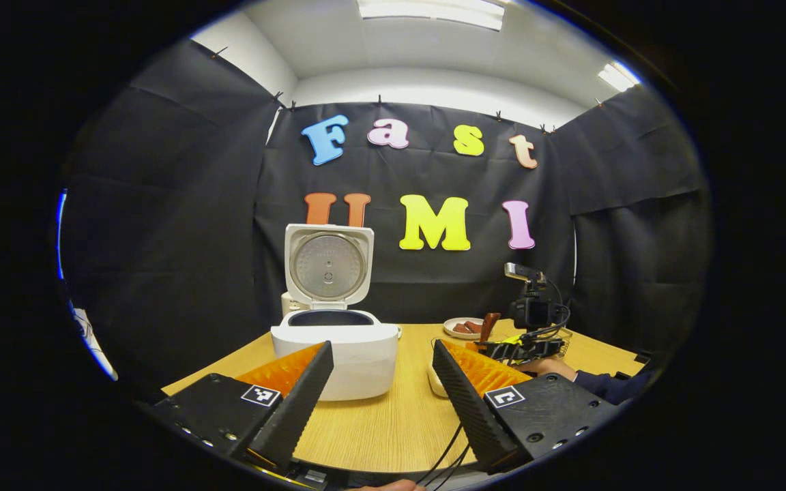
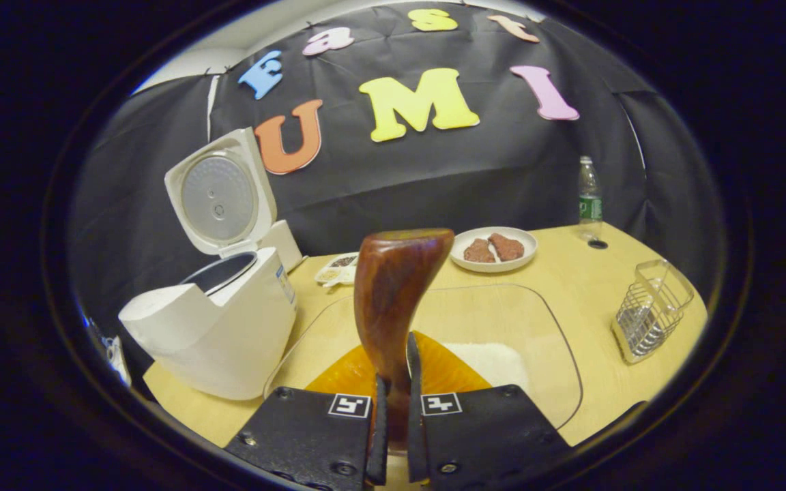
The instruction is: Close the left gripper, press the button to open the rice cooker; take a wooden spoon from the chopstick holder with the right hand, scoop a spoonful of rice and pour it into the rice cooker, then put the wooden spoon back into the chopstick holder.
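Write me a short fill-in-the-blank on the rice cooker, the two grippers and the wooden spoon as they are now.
1. The hinged lid of the white rice cooker stands ____.
2. The right gripper is shut on the brown wooden ____.
3. The left gripper holds nothing; its fingers are ____.
4. In the right gripper view, the white round plate with brown pieces sits ____ the clear glass dish of white rice.

Missing words: open; spoon; open; behind
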A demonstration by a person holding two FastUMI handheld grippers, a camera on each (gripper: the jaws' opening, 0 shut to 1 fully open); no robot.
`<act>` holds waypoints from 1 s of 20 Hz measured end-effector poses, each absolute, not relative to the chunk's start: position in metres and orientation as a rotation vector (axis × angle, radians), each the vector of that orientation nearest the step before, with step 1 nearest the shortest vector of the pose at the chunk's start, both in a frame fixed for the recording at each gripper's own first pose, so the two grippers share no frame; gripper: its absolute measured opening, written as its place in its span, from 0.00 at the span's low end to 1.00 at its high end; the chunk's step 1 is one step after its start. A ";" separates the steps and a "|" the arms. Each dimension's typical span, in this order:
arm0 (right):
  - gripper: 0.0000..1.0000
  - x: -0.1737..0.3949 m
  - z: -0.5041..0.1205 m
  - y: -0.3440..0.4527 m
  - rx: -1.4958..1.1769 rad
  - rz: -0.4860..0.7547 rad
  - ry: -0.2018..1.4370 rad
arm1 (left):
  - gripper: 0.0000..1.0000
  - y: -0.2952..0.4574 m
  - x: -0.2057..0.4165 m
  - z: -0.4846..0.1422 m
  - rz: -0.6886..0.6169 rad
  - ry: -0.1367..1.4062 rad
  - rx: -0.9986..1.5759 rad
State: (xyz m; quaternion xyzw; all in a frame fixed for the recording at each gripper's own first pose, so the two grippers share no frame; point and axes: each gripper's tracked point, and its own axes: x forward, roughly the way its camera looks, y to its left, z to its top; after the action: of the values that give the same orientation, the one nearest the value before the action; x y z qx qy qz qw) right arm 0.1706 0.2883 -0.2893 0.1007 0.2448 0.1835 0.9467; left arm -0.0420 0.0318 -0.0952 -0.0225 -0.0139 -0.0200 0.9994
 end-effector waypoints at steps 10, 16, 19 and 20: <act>0.13 0.183 -0.267 0.279 0.736 0.395 0.617 | 0.94 0.039 0.013 -0.087 -0.015 0.044 -0.086; 0.13 0.199 -0.233 0.224 1.051 0.353 0.538 | 0.94 0.036 0.030 -0.109 -0.006 0.115 -0.070; 0.13 0.202 -0.203 0.191 1.232 0.344 0.459 | 0.94 0.034 0.038 -0.116 -0.003 0.140 -0.058; 0.13 0.202 -0.191 0.180 1.316 0.342 0.426 | 0.94 0.032 0.037 -0.117 -0.003 0.145 -0.056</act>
State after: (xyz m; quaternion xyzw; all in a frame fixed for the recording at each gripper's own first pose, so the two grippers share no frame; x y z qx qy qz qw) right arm 0.2022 0.1798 -0.1911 0.6036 0.1956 0.1568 0.7569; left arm 0.0375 0.0323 -0.1166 -0.0279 0.0723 -0.0013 0.9970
